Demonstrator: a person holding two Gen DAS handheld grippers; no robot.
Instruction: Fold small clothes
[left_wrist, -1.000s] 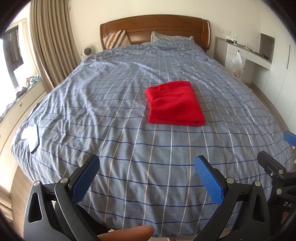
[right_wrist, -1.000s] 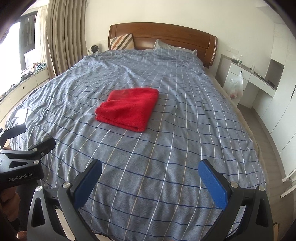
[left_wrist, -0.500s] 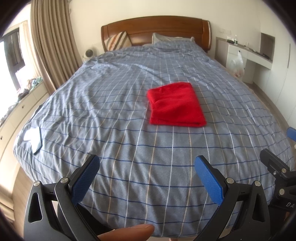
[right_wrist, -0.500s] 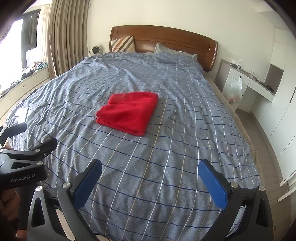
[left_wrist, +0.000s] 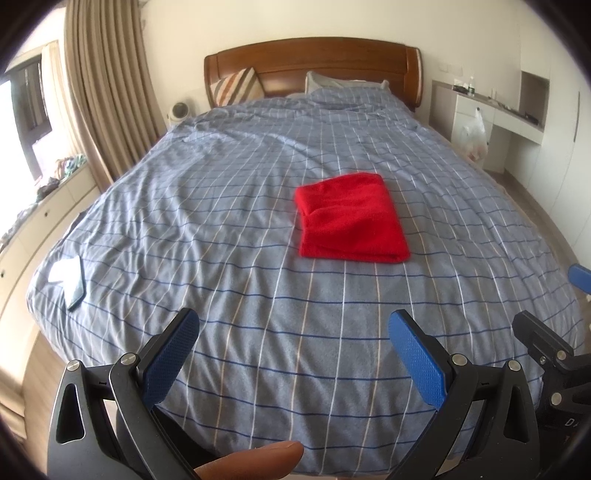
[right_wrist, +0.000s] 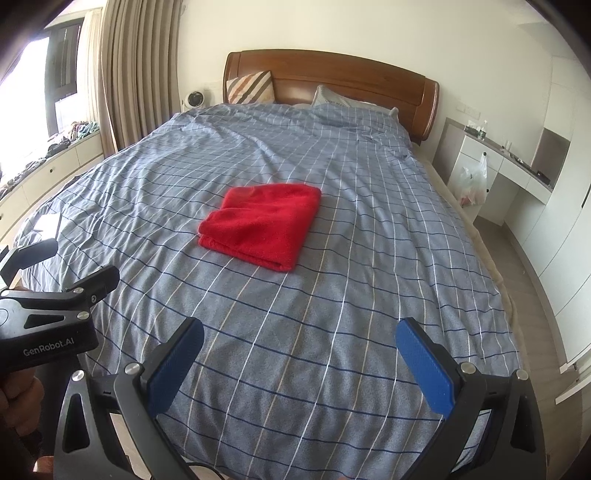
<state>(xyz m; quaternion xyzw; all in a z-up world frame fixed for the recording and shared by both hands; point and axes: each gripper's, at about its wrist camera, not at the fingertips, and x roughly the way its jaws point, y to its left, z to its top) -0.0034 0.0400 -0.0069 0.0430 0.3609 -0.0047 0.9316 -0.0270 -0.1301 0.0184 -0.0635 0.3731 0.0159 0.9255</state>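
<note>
A red cloth (left_wrist: 351, 218) lies folded into a neat rectangle in the middle of the blue checked bedspread (left_wrist: 207, 206). The same red cloth (right_wrist: 262, 225) shows left of centre in the right wrist view. My left gripper (left_wrist: 293, 336) is open over the foot of the bed, well short of the cloth, with nothing between its blue pads. My right gripper (right_wrist: 299, 345) is open too, also held back near the foot edge and empty. The left gripper's body (right_wrist: 48, 314) shows at the left of the right wrist view.
A phone on white paper (left_wrist: 72, 282) lies at the bed's near left corner. The wooden headboard (left_wrist: 314, 62) and pillows are at the far end. Curtains (left_wrist: 107, 92) and a low cabinet line the left; a white desk (right_wrist: 506, 173) with a plastic bag stands right.
Both grippers have drawn back and risen a little from the bed, so the red cloth looks smaller and farther. Both stay open and empty.
</note>
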